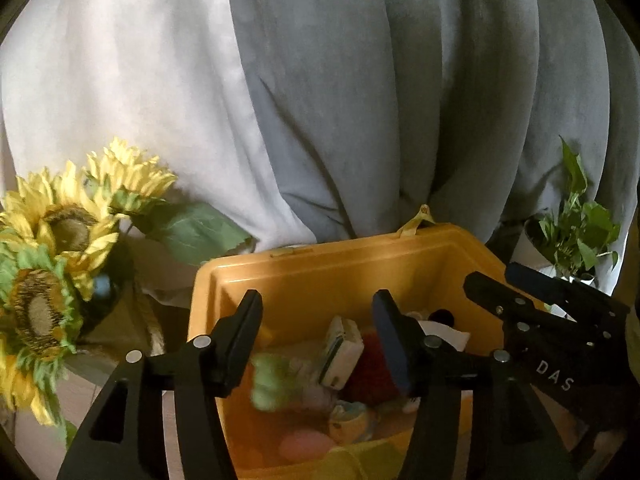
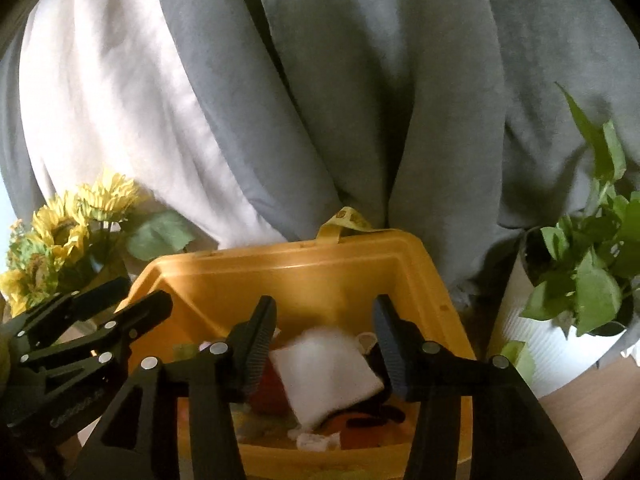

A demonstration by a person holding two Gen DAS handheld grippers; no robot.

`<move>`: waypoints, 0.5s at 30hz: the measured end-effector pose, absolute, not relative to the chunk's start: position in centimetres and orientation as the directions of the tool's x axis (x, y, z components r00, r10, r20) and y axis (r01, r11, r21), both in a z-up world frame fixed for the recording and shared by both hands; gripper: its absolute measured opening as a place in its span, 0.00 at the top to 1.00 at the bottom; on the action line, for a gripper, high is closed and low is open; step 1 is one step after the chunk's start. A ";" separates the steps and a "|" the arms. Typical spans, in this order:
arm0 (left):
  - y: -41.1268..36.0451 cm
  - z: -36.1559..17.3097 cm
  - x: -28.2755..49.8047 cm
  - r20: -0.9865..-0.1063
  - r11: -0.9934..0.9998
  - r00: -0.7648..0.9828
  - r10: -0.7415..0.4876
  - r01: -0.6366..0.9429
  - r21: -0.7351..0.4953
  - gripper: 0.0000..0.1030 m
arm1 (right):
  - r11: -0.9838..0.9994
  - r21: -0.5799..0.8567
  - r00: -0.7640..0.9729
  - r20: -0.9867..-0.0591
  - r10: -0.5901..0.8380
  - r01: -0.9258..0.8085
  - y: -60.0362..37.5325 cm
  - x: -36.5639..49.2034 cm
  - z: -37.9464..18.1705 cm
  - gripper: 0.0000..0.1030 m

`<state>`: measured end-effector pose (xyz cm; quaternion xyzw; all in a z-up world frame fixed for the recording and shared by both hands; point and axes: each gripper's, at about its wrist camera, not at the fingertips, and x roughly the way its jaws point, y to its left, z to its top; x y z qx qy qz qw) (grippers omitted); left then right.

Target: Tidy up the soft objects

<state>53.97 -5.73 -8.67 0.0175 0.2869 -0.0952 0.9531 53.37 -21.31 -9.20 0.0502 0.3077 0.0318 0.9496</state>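
Observation:
A yellow plastic bin [image 1: 320, 280] [image 2: 304, 276] holds several soft toys. In the left wrist view I see a blurred green plush [image 1: 272, 380], a white and green plush [image 1: 340, 352] and a red plush [image 1: 372, 372] in it. In the right wrist view a blurred white plush [image 2: 332, 376] is between the fingers, above the bin's contents, touching neither. My left gripper [image 1: 316, 344] is open and empty over the bin; it also shows in the right wrist view [image 2: 116, 304]. My right gripper [image 2: 324, 344] is open over the bin; it also shows in the left wrist view [image 1: 504, 280].
Artificial sunflowers [image 1: 60, 232] [image 2: 68, 232] stand left of the bin. A potted green plant in a white pot [image 2: 560, 312] [image 1: 576, 236] stands to its right. Grey and white curtains [image 1: 360, 100] hang behind. A wooden tabletop [image 2: 592, 420] shows at the right.

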 end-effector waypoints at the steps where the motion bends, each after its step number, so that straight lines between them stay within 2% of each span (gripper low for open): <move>1: -5.7 -8.4 53.6 -0.546 0.984 0.823 -0.160 0.179 -0.018 0.41 | 0.993 0.119 0.809 -0.581 0.090 -0.025 -21.4 53.2 -9.1 0.48; 8: -5.2 -6.4 50.3 -0.521 0.994 0.848 -0.093 0.108 0.000 0.33 | 0.994 0.114 0.822 -0.566 0.064 0.001 -21.7 50.8 -7.5 0.43; 15: -4.3 -4.4 45.4 -0.488 0.997 0.871 -0.052 0.070 0.020 0.24 | 0.995 0.098 0.851 -0.525 0.027 0.029 -21.7 46.3 -4.7 0.30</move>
